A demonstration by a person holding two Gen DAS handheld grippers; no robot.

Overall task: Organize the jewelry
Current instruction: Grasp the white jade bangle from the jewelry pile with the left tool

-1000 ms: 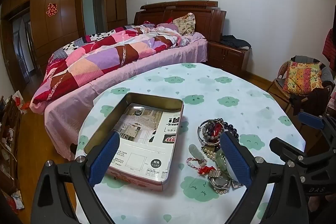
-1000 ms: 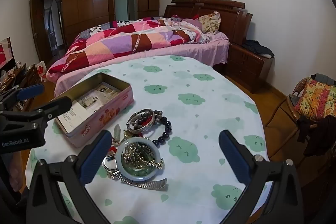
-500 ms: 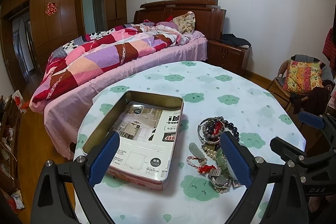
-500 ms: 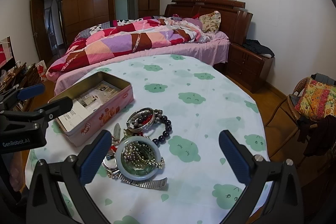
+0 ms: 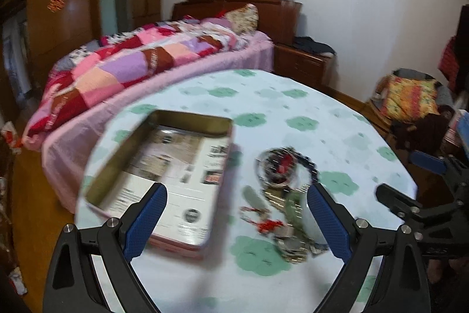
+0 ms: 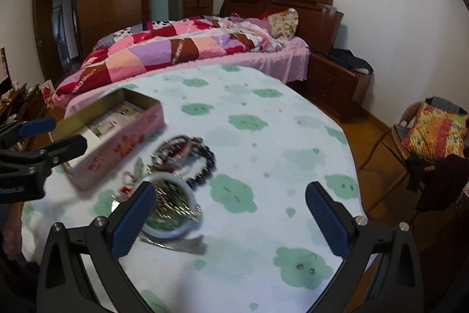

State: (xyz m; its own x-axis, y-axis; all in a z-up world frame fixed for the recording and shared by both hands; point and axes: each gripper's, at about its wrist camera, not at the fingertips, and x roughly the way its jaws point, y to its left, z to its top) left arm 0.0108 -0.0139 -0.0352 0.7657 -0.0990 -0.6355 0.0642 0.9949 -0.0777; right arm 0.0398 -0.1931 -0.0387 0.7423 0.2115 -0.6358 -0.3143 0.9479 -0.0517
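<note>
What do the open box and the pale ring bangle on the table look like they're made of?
Box: likely tin; thin walls, dull gold inside, printed pink outside, paper lining the bottom. Bangle: smooth, glossy, pale green-white, possibly jade or glass; blur leaves it open.

I see a round table [image 6: 263,137] in cloud-print cloth carrying an open tin [image 5: 164,175] beside a jewelry heap [image 6: 176,184].

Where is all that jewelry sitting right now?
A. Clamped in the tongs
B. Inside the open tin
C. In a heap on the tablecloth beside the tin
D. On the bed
C: the jewelry lies heaped on the tablecloth beside the open tin, which holds only printed paper.
</note>
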